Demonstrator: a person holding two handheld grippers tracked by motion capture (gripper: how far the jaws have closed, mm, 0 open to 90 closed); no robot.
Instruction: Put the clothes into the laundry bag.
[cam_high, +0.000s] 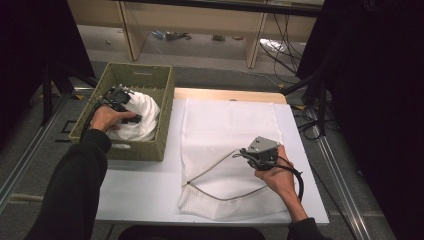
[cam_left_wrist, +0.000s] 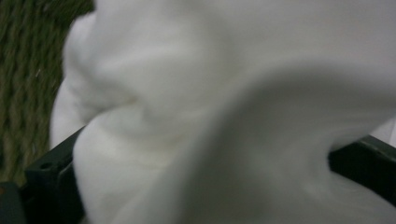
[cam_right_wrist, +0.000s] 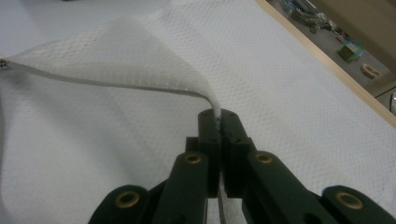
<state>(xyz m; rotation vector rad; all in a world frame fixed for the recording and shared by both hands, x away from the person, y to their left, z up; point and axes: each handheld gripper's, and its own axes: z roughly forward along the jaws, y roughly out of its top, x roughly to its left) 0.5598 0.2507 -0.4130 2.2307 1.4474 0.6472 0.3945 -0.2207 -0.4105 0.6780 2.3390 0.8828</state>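
Two grippers, two white cloths.
High view: left gripper (cam_high: 120, 98) sits in the woven basket (cam_high: 165, 117) on bundled white cloth (cam_high: 145, 117). Left gripper view: jaws spread, cloth bulging between. Right gripper view: right gripper (cam_right_wrist: 218, 122) pinches the mesh bag (cam_right_wrist: 116, 51) edge, lifted off the table (cam_high: 145, 185).

Dim room with dark edges; bright white table (cam_high: 150, 185); left gripper view blurred.

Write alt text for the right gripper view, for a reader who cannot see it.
The right gripper has its two black jaws shut on the edge of a white textured cloth, lifting that edge into a fold above the rest of the cloth, which lies flat on the white table. The table's wooden edge runs along the upper right.
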